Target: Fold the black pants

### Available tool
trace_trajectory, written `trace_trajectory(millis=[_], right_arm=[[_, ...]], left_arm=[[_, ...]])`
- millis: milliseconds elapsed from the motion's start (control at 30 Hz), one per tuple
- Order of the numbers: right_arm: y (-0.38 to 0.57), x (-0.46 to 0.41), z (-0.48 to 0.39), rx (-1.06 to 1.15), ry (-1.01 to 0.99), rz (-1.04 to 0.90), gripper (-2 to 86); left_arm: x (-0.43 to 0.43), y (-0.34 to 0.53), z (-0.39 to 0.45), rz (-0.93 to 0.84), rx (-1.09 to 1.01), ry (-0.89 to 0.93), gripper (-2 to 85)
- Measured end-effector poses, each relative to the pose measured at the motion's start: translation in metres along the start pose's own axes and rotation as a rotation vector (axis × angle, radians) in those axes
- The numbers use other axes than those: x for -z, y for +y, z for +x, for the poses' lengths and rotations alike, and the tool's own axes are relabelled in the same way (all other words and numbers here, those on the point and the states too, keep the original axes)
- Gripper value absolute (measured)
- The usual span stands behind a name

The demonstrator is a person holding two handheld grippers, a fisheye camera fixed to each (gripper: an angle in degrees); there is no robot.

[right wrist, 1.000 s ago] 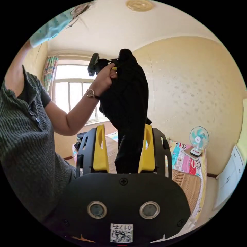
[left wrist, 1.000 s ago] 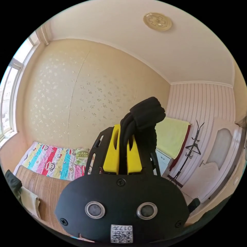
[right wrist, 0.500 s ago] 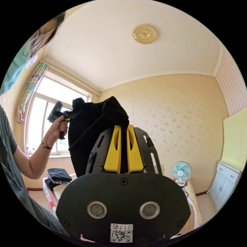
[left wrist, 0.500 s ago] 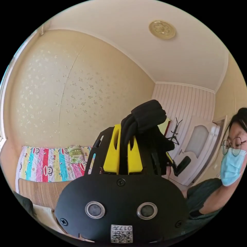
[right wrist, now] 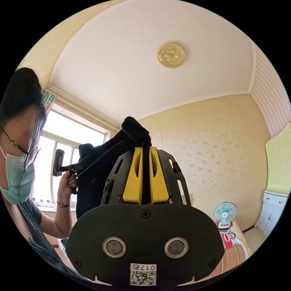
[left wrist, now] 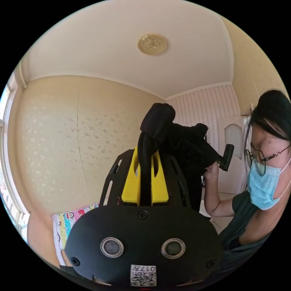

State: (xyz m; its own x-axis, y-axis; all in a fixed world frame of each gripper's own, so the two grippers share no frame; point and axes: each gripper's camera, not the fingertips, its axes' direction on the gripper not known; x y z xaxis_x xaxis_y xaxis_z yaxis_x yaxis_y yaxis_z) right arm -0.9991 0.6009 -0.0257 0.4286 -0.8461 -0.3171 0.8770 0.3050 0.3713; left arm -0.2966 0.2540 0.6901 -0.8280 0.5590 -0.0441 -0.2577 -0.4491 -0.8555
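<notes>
Since a second ago the right gripper (right wrist: 145,151) has closed on the black pants (right wrist: 100,169), where its jaws then stood apart around them. Left to right in the right gripper view: the person's hand (right wrist: 67,182), the pants stretched between both tools and hanging down, a fan (right wrist: 225,214) on the bed (right wrist: 233,239). Left gripper (left wrist: 145,151): yellow jaws pinched on a bunched fold. Labels unreadable.

A home bedroom: patterned bedsheet (right wrist: 231,239), wallpaper (right wrist: 206,151), window (right wrist: 54,169)
</notes>
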Motion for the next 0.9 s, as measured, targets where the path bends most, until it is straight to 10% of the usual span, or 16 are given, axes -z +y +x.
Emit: trace_trajectory(millis=[200, 467, 900], right_arm=[[0.117, -0.089, 0.121, -0.082, 0.210, -0.219, 2.4], [0.355, -0.430, 0.479, -0.261, 0.370, -0.907, 2.0], [0.813, -0.198, 0.510, -0.457, -0.117, -1.646, 6.1]], left_arm=[[-0.103, 0.068, -0.086, -0.108, 0.186, 0.027, 4.8], [-0.427, 0.185, -0.344, -0.490, 0.429, -0.244, 7.7], [-0.287, 0.704, -0.289, -1.224, 0.818, -0.266, 8.4]])
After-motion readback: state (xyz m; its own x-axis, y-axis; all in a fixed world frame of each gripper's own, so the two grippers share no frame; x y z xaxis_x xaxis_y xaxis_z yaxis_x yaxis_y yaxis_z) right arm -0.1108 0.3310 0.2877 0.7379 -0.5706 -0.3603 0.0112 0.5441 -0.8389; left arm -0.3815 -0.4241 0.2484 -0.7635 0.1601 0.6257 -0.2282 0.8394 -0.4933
